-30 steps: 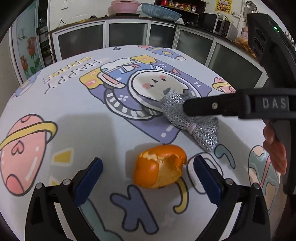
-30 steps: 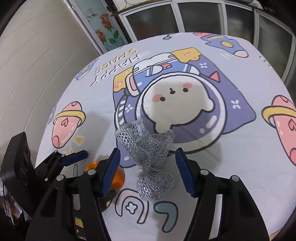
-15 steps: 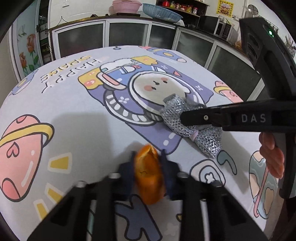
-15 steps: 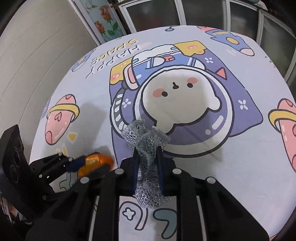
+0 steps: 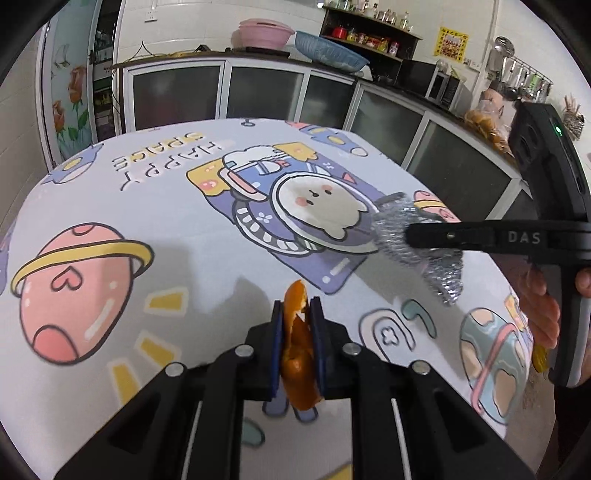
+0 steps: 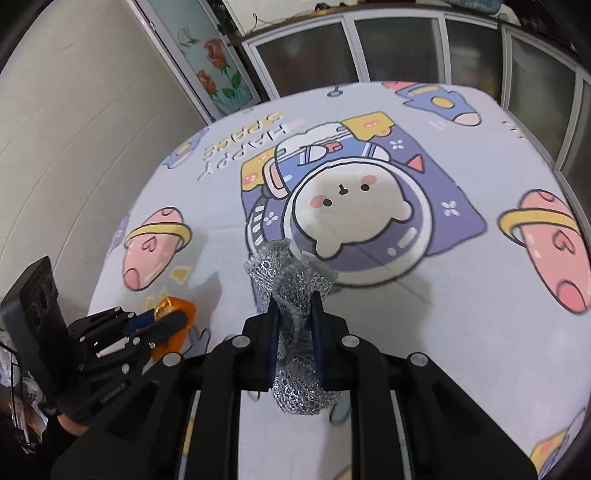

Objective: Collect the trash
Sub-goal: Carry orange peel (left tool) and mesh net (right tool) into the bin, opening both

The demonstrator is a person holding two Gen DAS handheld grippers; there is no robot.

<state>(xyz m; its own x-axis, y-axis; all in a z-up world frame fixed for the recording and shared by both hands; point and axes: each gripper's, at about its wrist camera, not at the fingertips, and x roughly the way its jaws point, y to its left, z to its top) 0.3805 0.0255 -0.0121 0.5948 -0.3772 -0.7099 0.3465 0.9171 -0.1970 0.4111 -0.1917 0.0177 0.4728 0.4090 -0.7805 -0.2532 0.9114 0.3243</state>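
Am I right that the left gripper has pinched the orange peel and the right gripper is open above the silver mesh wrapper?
Not quite. The left gripper does pinch the orange peel, but the right gripper is not open above the silver mesh wrapper: its pads are clamped on it, as the right wrist view shows.

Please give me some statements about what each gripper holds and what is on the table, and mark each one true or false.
1. The left gripper is shut on a piece of orange peel. True.
2. The right gripper holds a plastic bottle. False: it is shut on a silver foam fruit net.
3. The tablecloth carries the words HAPPY SPACE. True.
4. The tablecloth is plain white. False: it is printed with a cartoon astronaut, planets and rockets.
5. A pink basin stands on the counter behind the table. True.
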